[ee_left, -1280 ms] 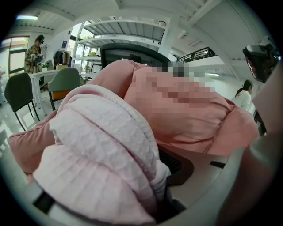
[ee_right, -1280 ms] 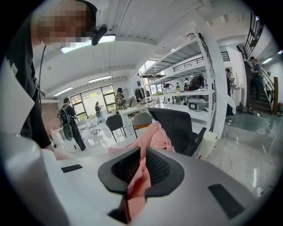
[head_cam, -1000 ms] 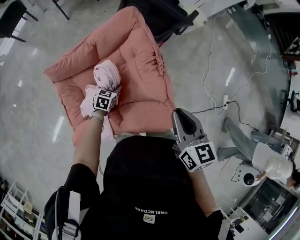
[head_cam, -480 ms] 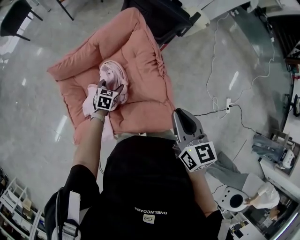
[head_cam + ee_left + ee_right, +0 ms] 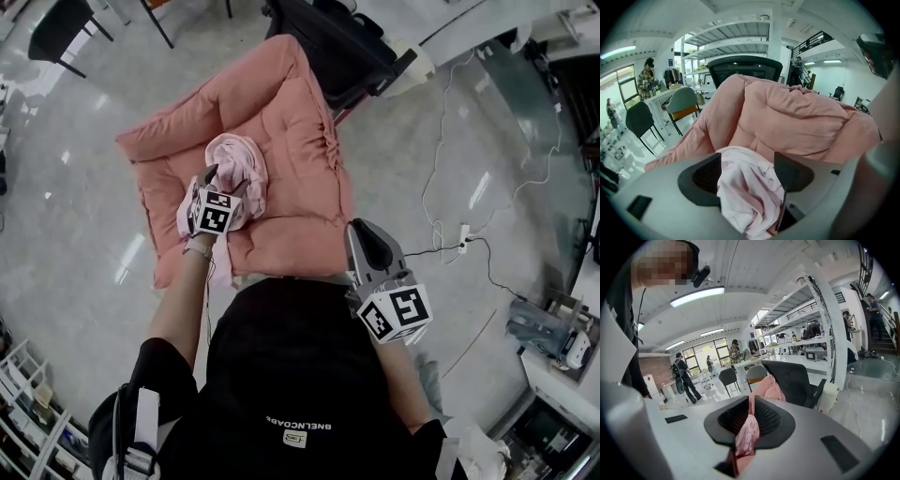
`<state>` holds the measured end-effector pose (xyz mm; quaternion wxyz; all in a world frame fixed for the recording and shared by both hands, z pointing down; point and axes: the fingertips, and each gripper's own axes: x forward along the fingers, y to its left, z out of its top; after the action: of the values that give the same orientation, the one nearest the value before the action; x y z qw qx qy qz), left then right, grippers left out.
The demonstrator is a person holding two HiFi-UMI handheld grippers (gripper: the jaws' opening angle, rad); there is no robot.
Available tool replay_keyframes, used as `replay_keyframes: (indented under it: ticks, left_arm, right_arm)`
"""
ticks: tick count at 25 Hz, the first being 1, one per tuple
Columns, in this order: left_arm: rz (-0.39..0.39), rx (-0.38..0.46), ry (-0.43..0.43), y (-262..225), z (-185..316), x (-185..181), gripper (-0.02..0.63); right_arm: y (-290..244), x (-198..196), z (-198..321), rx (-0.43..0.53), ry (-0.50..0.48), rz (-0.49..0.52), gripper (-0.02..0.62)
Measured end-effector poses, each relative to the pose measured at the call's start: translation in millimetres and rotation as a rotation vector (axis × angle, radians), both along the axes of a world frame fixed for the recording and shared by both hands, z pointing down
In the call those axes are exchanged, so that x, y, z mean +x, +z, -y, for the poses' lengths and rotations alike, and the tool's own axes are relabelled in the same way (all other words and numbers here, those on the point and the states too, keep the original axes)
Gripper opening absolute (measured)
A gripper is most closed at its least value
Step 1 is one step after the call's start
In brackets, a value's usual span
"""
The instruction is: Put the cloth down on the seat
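Left gripper (image 5: 228, 178) stands wide open over the cloth (image 5: 240, 155) at mid-seat (image 5: 291, 103) — bare floor (image 5: 94, 234) left; right gripper (image 5: 364, 232), lower right, pinches a pink scrap (image 5: 746, 432)

Floor (image 5: 75, 216): grey, polished, throwing back streaks of the ceiling light. A white cable (image 5: 425, 178) trails over it toward a power strip (image 5: 462, 232). I see tall white racking (image 5: 806, 296) down one side, a strip lamp (image 5: 696, 295) overhead and big windows (image 5: 705, 355) at the far end. Black chair (image 5: 56, 28) on open floor. Green chair (image 5: 684, 101) by a white desk (image 5: 663, 96). Stairs (image 5: 811, 40) beyond.
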<state>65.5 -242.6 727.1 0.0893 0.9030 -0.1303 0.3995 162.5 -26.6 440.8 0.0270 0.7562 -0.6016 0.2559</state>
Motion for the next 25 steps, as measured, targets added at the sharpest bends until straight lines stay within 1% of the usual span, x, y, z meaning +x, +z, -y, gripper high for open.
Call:
replay_keyframes:
  ticks: [4, 8, 12, 15, 19, 22, 25]
  left_arm:
    - [-0.059, 0.061, 0.005, -43.4, 0.8, 3.3, 0.339]
    - [-0.166, 0.096, -0.003, -103.0, 2.3, 12.5, 0.339]
    - [-0.284, 0.102, -0.013, -176.0, 1.0, 15.4, 0.339]
    - [-0.369, 0.123, -0.03, -227.2, -1.8, 9.2, 0.337]
    - [-0.455, 0.159, -0.051, -285.6, -11.7, -4.7, 0.337]
    - [-0.523, 0.176, -0.076, -324.5, -23.0, -16.6, 0.337]
    - [-0.585, 0.174, -0.108, -355.3, -32.1, -28.1, 0.336]
  right_arm:
    - [-8.3, 3.7, 11.5, 0.041, -0.031, -0.004, 0.055]
    - [-18.7, 8.0, 22.2, 0.078, -0.048, 0.002, 0.055]
    - [-30.8, 7.2, 35.4, 0.112, -0.081, 0.005, 0.055]
    - [-38.8, 4.1, 43.7, 0.135, -0.111, 0.012, 0.055]
    - [-50.6, -1.4, 53.2, 0.168, -0.143, 0.023, 0.055]
    - [-58.1, -7.6, 60.0, 0.181, -0.179, 0.026, 0.055]
    - [-63.9, -14.6, 68.0, 0.191, -0.213, 0.033, 0.055]
